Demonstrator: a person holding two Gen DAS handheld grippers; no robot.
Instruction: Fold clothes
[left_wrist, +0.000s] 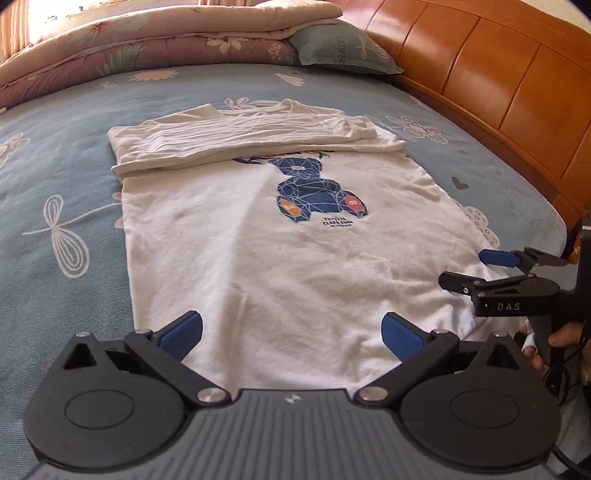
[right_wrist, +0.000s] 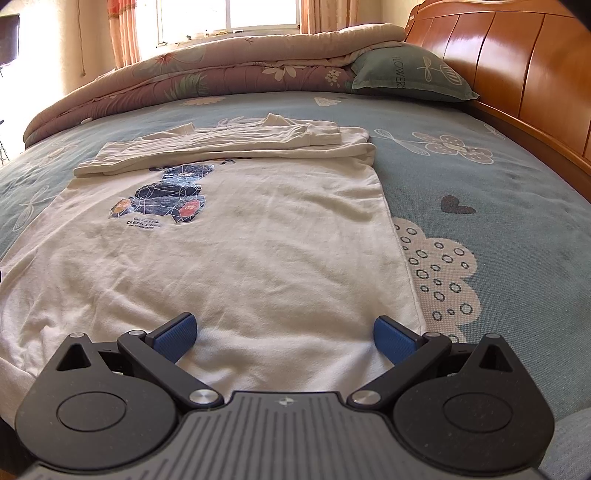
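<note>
The white long-sleeved T-shirt (left_wrist: 295, 236) lies flat, print up, on the blue floral bedsheet (left_wrist: 55, 166), with both sleeves (right_wrist: 229, 142) already folded across the chest above the bear print (left_wrist: 317, 192). The left gripper (left_wrist: 291, 332) and right gripper (right_wrist: 282, 334) hover over the near hem, jaws spread wide and holding nothing. Judging by this, the body still has to be folded up toward the collar.

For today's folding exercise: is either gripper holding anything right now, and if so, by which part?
Nothing is held. The left gripper and right gripper both have jaws open, near the hem of the white T-shirt.
</note>
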